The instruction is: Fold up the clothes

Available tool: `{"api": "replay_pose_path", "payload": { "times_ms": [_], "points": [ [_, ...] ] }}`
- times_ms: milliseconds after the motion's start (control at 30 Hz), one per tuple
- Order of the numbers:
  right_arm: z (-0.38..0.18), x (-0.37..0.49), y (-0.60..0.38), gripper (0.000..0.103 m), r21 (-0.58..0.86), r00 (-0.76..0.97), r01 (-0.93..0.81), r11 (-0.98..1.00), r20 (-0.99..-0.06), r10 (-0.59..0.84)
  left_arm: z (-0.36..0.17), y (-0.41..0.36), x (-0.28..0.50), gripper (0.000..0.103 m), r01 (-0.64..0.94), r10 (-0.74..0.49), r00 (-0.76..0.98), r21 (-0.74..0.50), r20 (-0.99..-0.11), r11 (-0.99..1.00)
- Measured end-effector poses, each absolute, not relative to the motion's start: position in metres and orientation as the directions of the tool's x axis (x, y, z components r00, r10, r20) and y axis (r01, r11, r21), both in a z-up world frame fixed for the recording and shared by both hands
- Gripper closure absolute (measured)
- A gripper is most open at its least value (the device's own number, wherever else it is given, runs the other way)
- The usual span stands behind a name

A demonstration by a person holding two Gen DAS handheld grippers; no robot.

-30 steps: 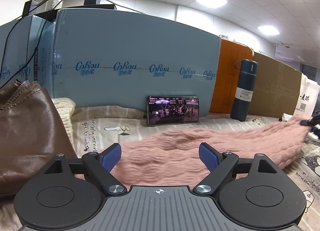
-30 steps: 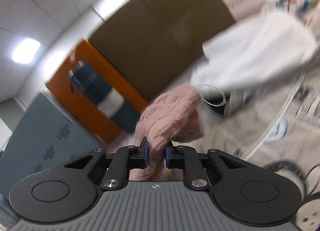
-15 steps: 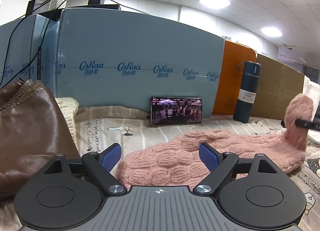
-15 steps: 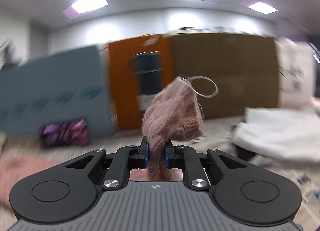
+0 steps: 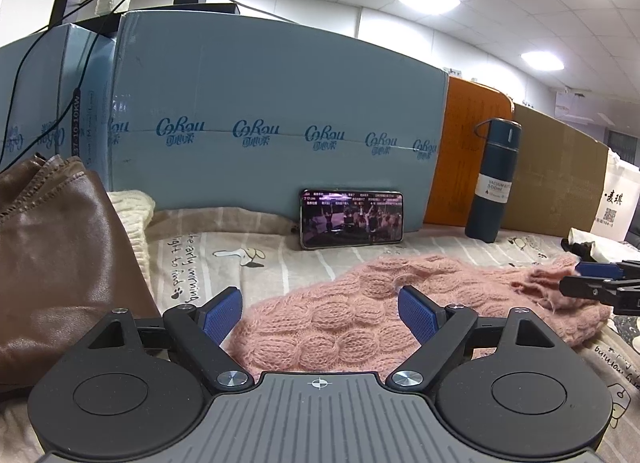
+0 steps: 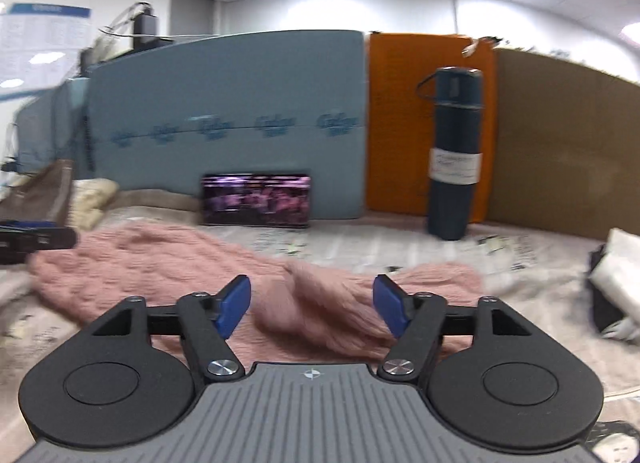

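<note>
both grippers are spread wide, holding nothing: left gripper (image 5: 320,313) and right gripper (image 6: 311,305) hover over the pink sweater (image 5: 360,319), which lies on the printed sheet (image 5: 260,259).

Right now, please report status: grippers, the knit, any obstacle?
Left gripper open, right gripper open. Pink knit lying on bedsheet, far end doubled over. Phone, flask behind, apart.

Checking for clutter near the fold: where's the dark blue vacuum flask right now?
In both views the dark blue vacuum flask stands upright at the back right, against the orange board, beyond the pink knitted scarf and right of the phone.
</note>
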State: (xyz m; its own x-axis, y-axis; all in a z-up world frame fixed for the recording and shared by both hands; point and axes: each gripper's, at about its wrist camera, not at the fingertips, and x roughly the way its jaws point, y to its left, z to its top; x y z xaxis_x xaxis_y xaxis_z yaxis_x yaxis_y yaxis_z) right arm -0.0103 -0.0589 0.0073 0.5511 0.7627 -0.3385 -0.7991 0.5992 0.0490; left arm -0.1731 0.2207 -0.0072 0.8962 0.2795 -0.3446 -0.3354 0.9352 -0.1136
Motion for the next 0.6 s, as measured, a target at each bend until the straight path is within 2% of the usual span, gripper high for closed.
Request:
{"api": "replay_pose_path", "payload": {
  "times_ms": [67,200,300,433,500,600],
  "points": [
    [0.008,-0.009,-0.058,0.037,0.083,0.512,-0.815,0.573,-0.359,0.78,-0.007,0.221,-0.173,0.015,-0.334,0.277,0.896,-0.114,-0.347,0.936],
    [0.001,0.008,-0.056,0.029,0.237,0.395,-0.818,0.524,-0.43,0.812,-0.008,0.221,-0.172,0.015,-0.333,0.273,0.895,-0.118,-0.354,0.936],
    [0.0,0.015,-0.062,0.03,0.298,0.402,-0.791,0.534,-0.405,0.821,-0.008,0.222,-0.171,0.015,-0.333,0.271,0.894,-0.122,-0.357,0.935],
    [0.009,0.018,-0.086,0.029,0.351,0.554,-0.7,0.622,-0.282,0.783,-0.008,0.223,-0.171,0.015,-0.333,0.268,0.892,-0.128,-0.363,0.934],
    [0.01,0.02,-0.096,0.028,0.348,0.662,-0.614,0.709,-0.263,0.702,-0.008,0.223,-0.17,0.015,-0.334,0.268,0.891,-0.129,-0.367,0.934],
    [0.007,0.028,-0.105,0.024,0.347,0.759,-0.475,0.809,-0.305,0.576,-0.009,0.224,-0.169,0.015,-0.339,0.271,0.887,-0.13,-0.374,0.932]
  ]
}}
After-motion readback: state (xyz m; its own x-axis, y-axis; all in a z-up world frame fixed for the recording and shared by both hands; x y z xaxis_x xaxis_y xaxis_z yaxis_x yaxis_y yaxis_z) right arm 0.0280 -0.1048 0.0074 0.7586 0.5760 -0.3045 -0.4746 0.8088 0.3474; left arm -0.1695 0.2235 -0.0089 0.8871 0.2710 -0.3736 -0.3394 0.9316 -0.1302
